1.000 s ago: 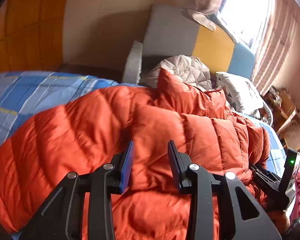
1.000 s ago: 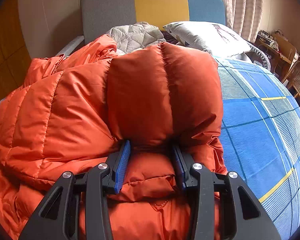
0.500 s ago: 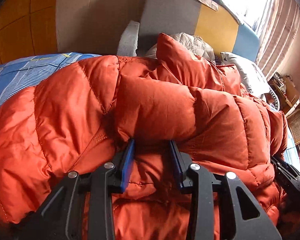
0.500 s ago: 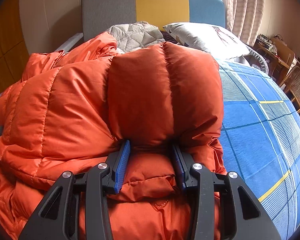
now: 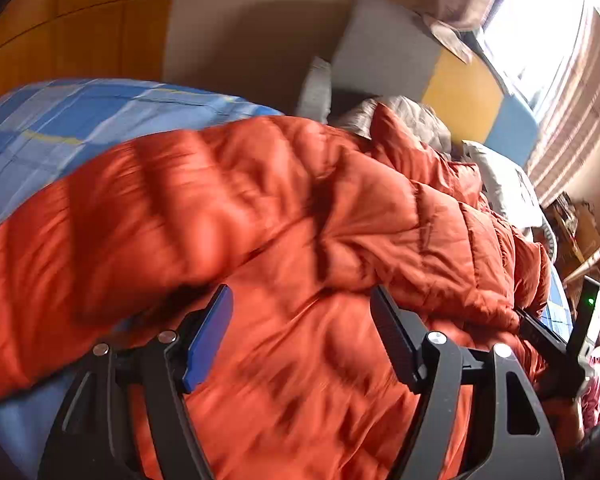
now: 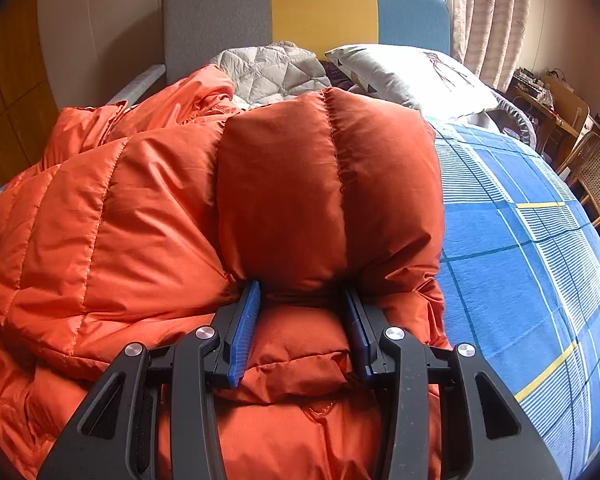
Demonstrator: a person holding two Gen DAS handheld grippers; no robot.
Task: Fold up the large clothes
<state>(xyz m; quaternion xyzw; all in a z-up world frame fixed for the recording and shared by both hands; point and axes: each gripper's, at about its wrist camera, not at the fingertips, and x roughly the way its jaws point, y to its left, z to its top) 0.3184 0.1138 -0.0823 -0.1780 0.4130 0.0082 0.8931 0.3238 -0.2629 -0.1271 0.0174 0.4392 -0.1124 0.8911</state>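
Left wrist view, from its left edge: an orange-brown panelled wall (image 5: 60,20) gives way to a blue checked bedsheet (image 5: 60,120), and over the sheet sprawls the orange down jacket (image 5: 300,220), puffy and quilted, much of it smeared by motion blur. The left gripper (image 5: 300,332) sits low in the middle with its jaws opening; the blue-faced pad on one side and the black one on the other stand wide apart, jacket fabric bulges between them, and neither pad presses on it. Further right, a grey, yellow and blue headboard (image 5: 440,72) rises behind a grey quilted garment (image 5: 420,120) and a pale pillow (image 5: 500,184), with striped curtains (image 5: 572,120) at the bright window. At the far right edge part of the other gripper shows against the jacket, a green light glowing on it.

Right wrist view, again from the left: the jacket (image 6: 140,220) lies heaped on the bed, a thick folded roll of it standing up in the centre. The right gripper (image 6: 300,320) is clamped on the base of that roll, both pads sunk into the fabric at a middling width. To the right, the checked sheet (image 6: 520,260) runs bare to the bed's edge, with the pillow (image 6: 412,76) near the headboard (image 6: 320,8) and a wicker chair (image 6: 596,168) beyond.
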